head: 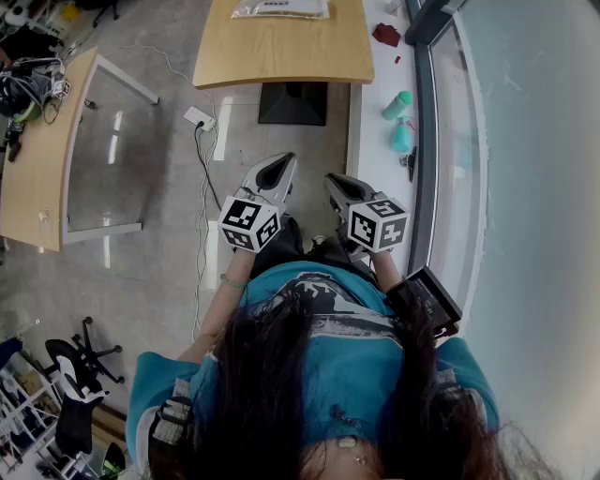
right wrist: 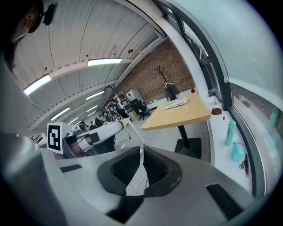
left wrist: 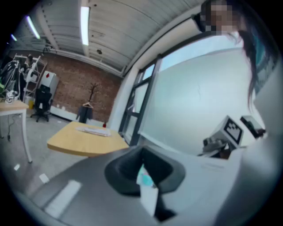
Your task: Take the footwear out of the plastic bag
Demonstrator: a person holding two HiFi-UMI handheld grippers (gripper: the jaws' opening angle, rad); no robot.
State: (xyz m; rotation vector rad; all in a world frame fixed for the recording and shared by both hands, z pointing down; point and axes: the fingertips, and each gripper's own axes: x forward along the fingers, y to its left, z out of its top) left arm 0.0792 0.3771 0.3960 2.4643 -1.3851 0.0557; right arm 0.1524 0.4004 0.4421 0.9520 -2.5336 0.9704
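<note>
A clear plastic bag [head: 281, 7] with something pale inside lies on the far wooden table [head: 281, 56], well ahead of both grippers; the footwear itself cannot be made out. The same bag shows small in the left gripper view [left wrist: 93, 130] and the right gripper view [right wrist: 174, 104]. My left gripper [head: 274, 172] and right gripper [head: 339, 187] are held side by side close to the person's body, above the floor. Both are shut with nothing between their jaws, which the left gripper view [left wrist: 142, 165] and the right gripper view [right wrist: 142, 165] confirm.
A second wooden desk [head: 37, 159] stands at the left. A white ledge [head: 375, 141] along the window carries two teal bottles [head: 398, 105] and a red item [head: 385, 35]. A power strip [head: 199, 118] with a cable lies on the grey floor.
</note>
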